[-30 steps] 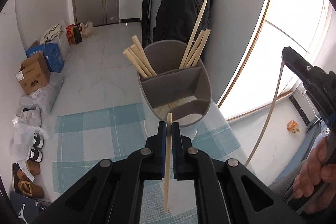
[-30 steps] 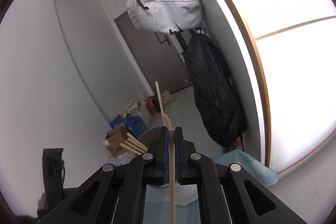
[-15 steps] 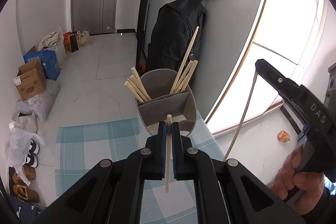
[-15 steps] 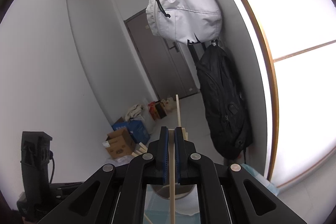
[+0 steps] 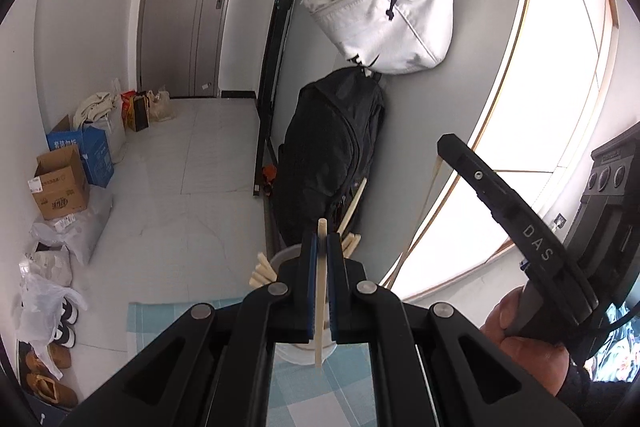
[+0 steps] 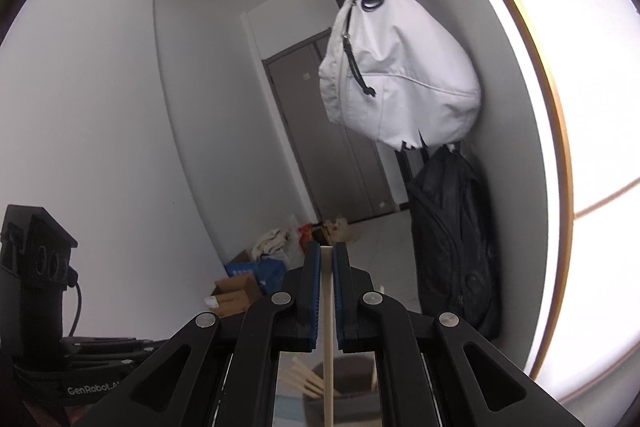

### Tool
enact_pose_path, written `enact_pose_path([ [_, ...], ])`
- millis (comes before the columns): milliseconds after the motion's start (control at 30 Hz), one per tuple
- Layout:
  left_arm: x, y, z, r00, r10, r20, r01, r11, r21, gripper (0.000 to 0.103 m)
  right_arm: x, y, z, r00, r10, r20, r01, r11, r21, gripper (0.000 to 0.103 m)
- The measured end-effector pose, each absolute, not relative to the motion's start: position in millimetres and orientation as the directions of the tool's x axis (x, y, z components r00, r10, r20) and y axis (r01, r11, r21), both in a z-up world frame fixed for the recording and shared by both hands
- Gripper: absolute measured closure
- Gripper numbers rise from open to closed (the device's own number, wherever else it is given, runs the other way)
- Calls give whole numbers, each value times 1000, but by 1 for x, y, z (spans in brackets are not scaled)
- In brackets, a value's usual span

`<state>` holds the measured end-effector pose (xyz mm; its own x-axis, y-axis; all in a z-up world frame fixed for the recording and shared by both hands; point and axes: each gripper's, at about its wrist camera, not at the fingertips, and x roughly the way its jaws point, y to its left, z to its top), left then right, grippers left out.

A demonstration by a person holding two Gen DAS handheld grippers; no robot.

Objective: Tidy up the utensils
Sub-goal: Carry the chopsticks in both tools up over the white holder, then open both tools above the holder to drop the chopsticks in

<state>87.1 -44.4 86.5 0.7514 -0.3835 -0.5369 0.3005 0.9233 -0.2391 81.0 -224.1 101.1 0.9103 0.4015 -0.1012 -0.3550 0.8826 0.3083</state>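
My left gripper is shut on a pale wooden chopstick, held upright above the grey divided utensil holder, which its jaws mostly hide. Several chopsticks stick out of the holder. My right gripper is shut on another wooden chopstick, with the holder low between its arms. The right gripper also shows in the left wrist view, raised at the right in a hand, its chopstick hanging down.
The holder stands on a blue checked cloth. A black backpack and a white bag hang on the wall behind. Boxes and bags line the floor at the left. A bright window is at the right.
Both grippers have lifted and tilted upward with their chopsticks. The holder has dropped low in both views and is now largely hidden behind the jaws.
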Motion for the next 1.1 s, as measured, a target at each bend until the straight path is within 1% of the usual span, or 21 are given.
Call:
enact_pose_path([
  [133, 107, -43, 105, 770, -375, -516, 309, 927, -213, 102, 102, -211, 117, 911, 406, -68, -376, 889, 262, 98],
  [300, 136, -40, 112, 778, -371, -507, 297, 928, -224, 102, 129, -201, 117, 913, 403, -65, -377, 893, 247, 98],
  [467, 160, -36, 96, 768, -375, -519, 284, 926, -250, 102, 146, -202, 99, 916, 395, -71, -364, 893, 265, 98],
  [567, 171, -34, 81, 749, -390, -536, 287, 920, -268, 102, 144, -207, 85, 918, 396, -40, -371, 887, 276, 98],
  [667, 176, -33, 71, 750, -390, -534, 279, 919, -279, 102, 145, -208, 74, 916, 401, -29, -380, 887, 262, 98],
  [833, 176, -36, 62, 750, -391, -534, 289, 919, -266, 102, 151, -205, 53, 914, 403, -40, -382, 890, 248, 98],
  [967, 175, -35, 56, 735, -414, -538, 303, 909, -286, 102, 149, -206, 44, 906, 419, -53, -395, 886, 242, 98],
  [1100, 171, -34, 47, 712, -438, -548, 322, 898, -299, 102, 143, -202, 35, 888, 451, -88, -429, 881, 198, 98],
])
